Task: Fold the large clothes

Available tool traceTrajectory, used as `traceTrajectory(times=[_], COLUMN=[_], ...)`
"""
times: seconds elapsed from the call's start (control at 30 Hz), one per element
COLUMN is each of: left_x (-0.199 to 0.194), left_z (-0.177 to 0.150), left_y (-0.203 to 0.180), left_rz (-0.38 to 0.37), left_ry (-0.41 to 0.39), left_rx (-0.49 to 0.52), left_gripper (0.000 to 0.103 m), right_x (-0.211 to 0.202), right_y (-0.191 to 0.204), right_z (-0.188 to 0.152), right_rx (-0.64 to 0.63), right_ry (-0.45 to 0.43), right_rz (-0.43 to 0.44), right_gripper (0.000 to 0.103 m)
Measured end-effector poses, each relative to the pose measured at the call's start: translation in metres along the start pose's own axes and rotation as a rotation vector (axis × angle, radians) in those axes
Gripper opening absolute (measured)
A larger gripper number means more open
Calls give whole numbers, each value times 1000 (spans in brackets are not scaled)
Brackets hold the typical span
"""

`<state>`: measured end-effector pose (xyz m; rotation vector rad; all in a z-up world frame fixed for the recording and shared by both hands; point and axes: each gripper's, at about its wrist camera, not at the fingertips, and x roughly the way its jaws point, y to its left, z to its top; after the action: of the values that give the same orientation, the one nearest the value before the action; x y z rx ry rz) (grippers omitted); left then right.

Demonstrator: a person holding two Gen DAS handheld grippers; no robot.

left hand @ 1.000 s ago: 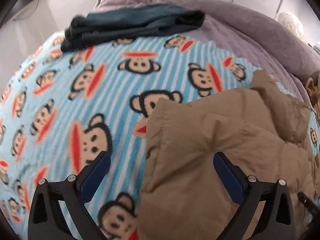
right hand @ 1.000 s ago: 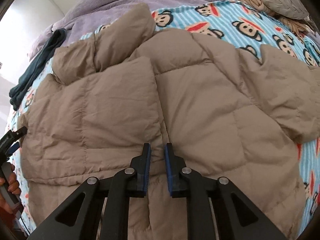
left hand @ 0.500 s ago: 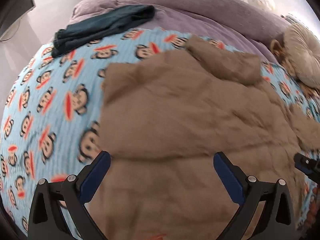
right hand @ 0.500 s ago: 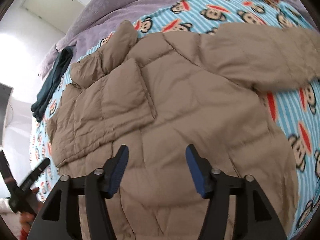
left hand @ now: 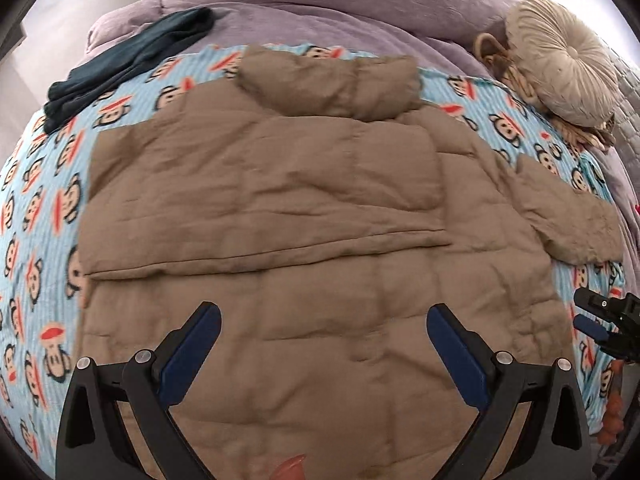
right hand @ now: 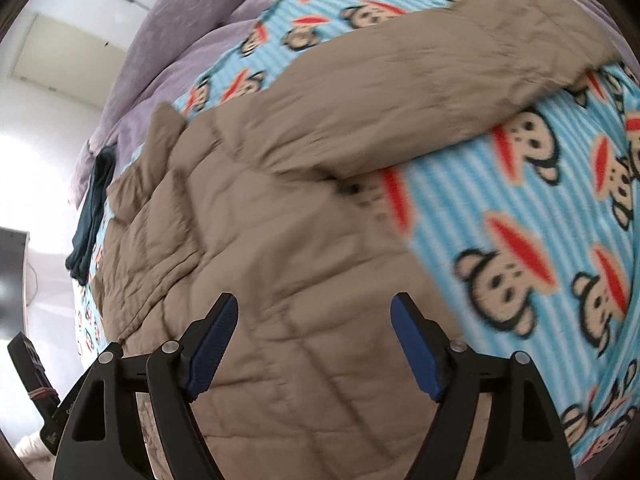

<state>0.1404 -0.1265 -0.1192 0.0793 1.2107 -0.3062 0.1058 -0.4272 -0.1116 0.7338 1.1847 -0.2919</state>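
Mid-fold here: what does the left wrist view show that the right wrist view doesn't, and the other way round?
Only the left wrist view shows the round beige cushion, the jacket's hood laid flat at the far end, and the right gripper at the frame's right edge. Only the right wrist view shows the outstretched sleeve close up and a dark screen by the wall. Both show the tan puffer jacket, the monkey-print blanket, the dark folded garment, the purple duvet, and open fingers holding nothing.

bed: monkey-print blanket | purple duvet | round cushion | white wall
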Motion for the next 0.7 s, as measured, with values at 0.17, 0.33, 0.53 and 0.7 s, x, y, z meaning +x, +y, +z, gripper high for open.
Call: traceTrajectory(times=[0.17,0.33,0.53,0.7], left_x=[5,9,22,32], left_z=[4,9,15,17], left_y=[-35,-62,-83,-102], left_rz=[-12,1,21,28], left_ry=[12,19,39,65], left_rx=[37,83,105,139], left_gripper=[103,103,103,103], right_x=[-11,-20,-17,-12], right_y=[-44,-75,-127,-186], right_z=[23,44,83,122], right_rx=[82,136,253,432], right_ry=[-32,-97,-137,-188], right_rz=[22,42,31,146], right_gripper=[93,103,103,103])
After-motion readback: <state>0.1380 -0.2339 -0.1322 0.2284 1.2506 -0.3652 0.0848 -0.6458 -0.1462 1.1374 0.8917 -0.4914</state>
